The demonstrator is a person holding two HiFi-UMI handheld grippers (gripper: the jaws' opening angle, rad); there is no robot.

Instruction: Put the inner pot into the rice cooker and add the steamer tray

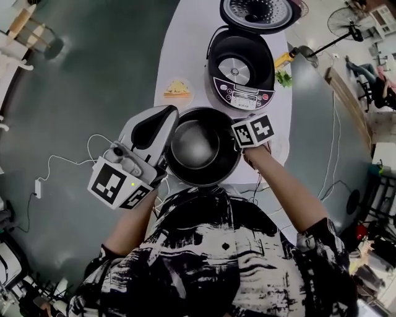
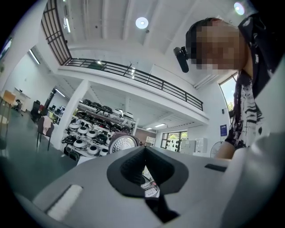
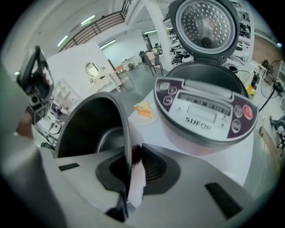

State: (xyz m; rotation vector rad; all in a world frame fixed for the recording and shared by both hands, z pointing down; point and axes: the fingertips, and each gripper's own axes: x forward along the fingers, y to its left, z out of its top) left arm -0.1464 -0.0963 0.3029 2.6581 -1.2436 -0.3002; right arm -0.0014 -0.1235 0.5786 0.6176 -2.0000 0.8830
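The dark metal inner pot [image 1: 197,145] is at the near end of the white table [image 1: 185,37], with nothing inside. My right gripper [image 1: 238,141] is shut on its right rim; in the right gripper view the thin rim [image 3: 126,133] runs between the pads of the right gripper [image 3: 130,158]. The left gripper [image 1: 168,117] is beside the pot's left rim, jaws together, nothing between them [image 2: 143,153]. The rice cooker [image 1: 241,62] stands farther back with its lid [image 1: 257,12] up and its cavity bare [image 3: 200,111]. No steamer tray is in view.
A plate with a sandwich slice [image 1: 177,90] lies left of the cooker [image 3: 143,110]. A yellow item and some greens [image 1: 283,62] are at the cooker's right. A white cable [image 1: 62,162] trails over the green floor on the left.
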